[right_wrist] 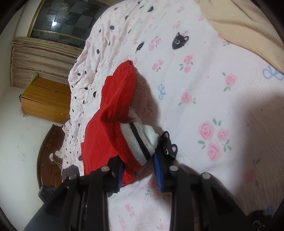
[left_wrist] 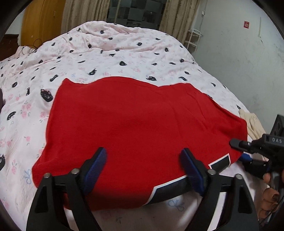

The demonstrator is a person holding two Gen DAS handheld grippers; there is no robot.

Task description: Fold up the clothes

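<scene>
— Looking along the left gripper (left_wrist: 143, 151): jaws wide apart, nothing between them, poised over the near edge of the red sweater (left_wrist: 134, 124), low in the frame.

— And the right gripper (right_wrist: 137, 157)?

— Set narrower, straddling the sleeve (right_wrist: 119, 94) just behind the white, black-striped cuff (right_wrist: 140, 142), lower centre. Red knit against one pad, a sliver of bedding beside the other. Cannot tell whether pinched or merely bracketed.

— Lying how?

— Spread broad across mid-frame on the pink cat-print bedcover (left_wrist: 106, 53), sleeve humped up with shadow beneath.

— Handling?

— Probably light, soft and floppy; likely to sag and stretch from a single pinch. Best taken at the ribbed cuff or the dark white-edged band (left_wrist: 170, 190), seemingly thicker there.

— Anything in the way?

— Cream garment (left_wrist: 252, 122) at the right edge, just beside the sweater's corner; could get dragged along. Rumpled cover underneath, easily pinched up with the knit. Wooden wardrobe (left_wrist: 40, 21) and curtains (left_wrist: 83, 12) at upper left, well apart.
</scene>
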